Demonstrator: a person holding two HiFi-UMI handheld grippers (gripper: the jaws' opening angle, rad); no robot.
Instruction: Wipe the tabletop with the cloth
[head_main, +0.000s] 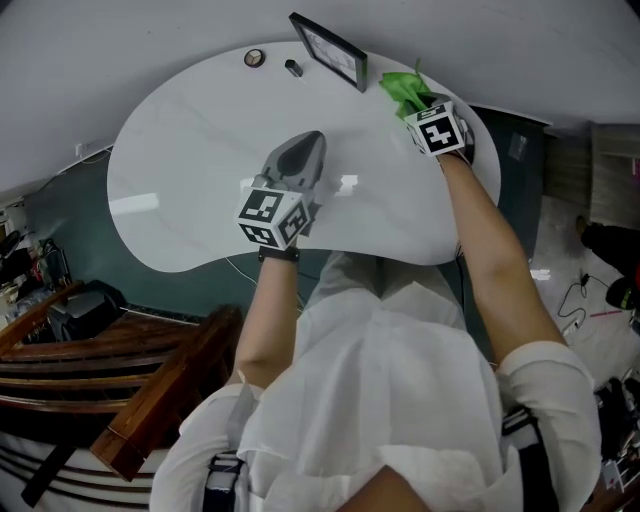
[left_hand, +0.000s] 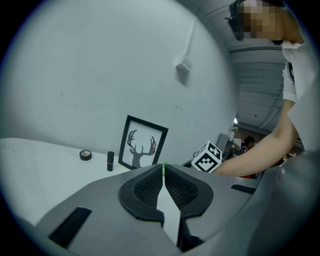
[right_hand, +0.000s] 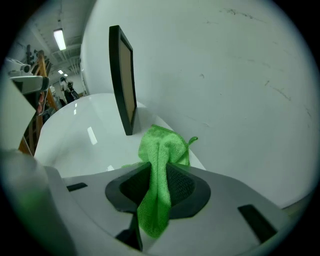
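Observation:
A green cloth (head_main: 403, 88) hangs bunched at the far right of the white tabletop (head_main: 190, 170), with my right gripper (head_main: 418, 103) shut on it. In the right gripper view the cloth (right_hand: 161, 165) is pinched between the dark pads (right_hand: 186, 186), and its free end spills out toward the wall. My left gripper (head_main: 309, 143) hovers over the middle of the table, shut with nothing in it. In the left gripper view its pads (left_hand: 145, 189) meet at the tips, and the right gripper's marker cube (left_hand: 207, 156) shows beyond them.
A black picture frame (head_main: 329, 50) with an antler print (left_hand: 142, 145) stands at the table's far edge, just left of the cloth. Beside it sit a small dark tube (head_main: 293, 68) and a round compact (head_main: 254, 58). Wooden steps (head_main: 90, 360) lie at lower left.

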